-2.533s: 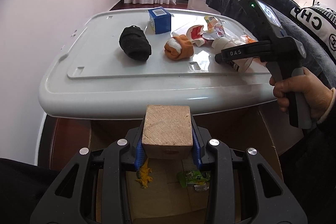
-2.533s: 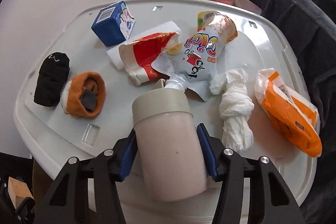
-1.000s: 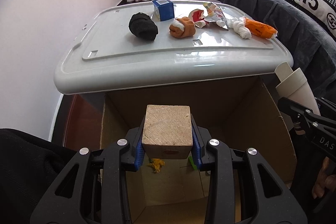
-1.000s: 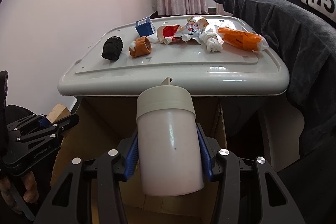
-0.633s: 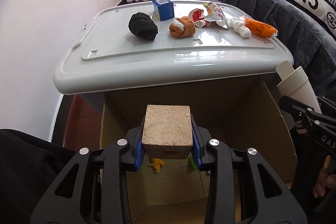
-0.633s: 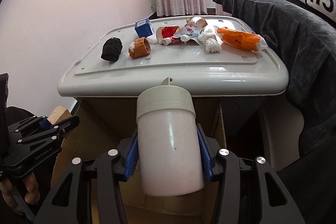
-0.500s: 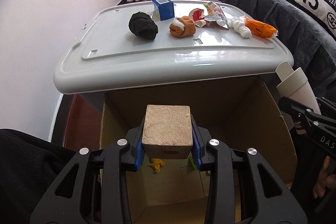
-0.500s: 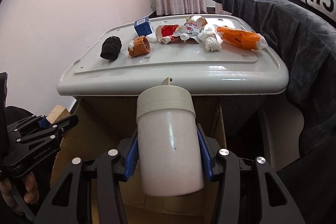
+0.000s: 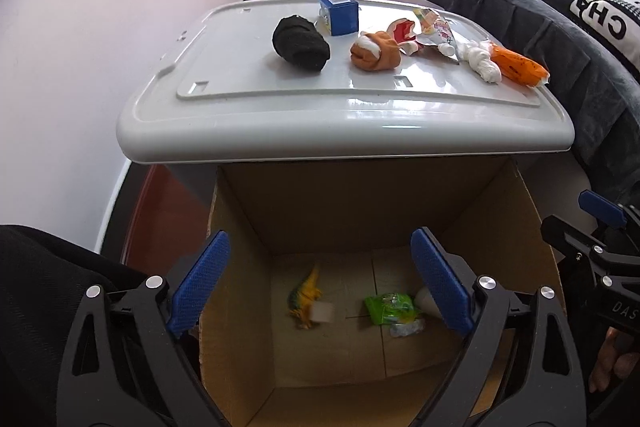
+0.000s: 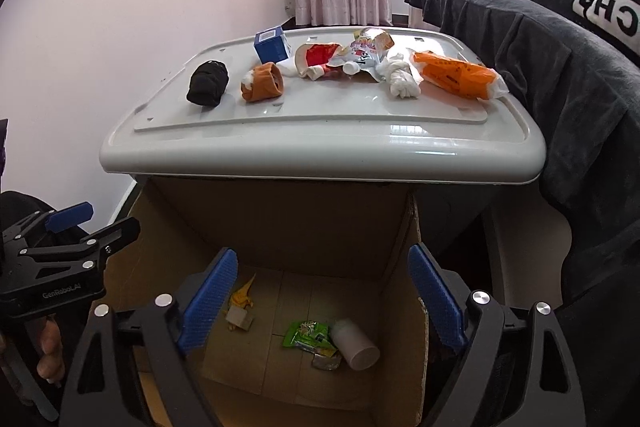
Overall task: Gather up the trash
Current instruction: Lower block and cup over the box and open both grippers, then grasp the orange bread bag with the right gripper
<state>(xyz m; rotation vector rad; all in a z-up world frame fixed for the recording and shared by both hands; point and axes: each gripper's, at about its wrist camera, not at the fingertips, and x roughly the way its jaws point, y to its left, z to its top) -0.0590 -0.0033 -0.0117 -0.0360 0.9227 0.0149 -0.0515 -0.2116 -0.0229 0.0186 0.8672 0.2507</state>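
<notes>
Both grippers hang open and empty over an open cardboard box (image 9: 248,307) (image 10: 404,311). My left gripper (image 9: 320,279) also shows in the right wrist view (image 10: 86,223); my right gripper (image 10: 322,297) also shows in the left wrist view (image 9: 576,223). On the box floor lie a wooden block (image 10: 238,318) (image 9: 323,313), a white bottle (image 10: 356,345) (image 9: 424,301), a green wrapper (image 10: 308,337) (image 9: 390,307) and a yellow toy dinosaur (image 9: 306,293) (image 10: 242,297).
A white plastic lid (image 10: 320,151) (image 9: 344,135) behind the box carries a black sock roll (image 10: 208,83), an orange sock roll (image 10: 262,83), a blue carton (image 10: 272,45), crumpled wrappers (image 10: 340,61), a white tissue wad (image 10: 402,79) and an orange packet (image 10: 456,75). Dark bedding (image 10: 560,67) lies right.
Both grippers have opened. The wooden block has dropped from the left one and the white bottle from the right one; both now lie in the box.
</notes>
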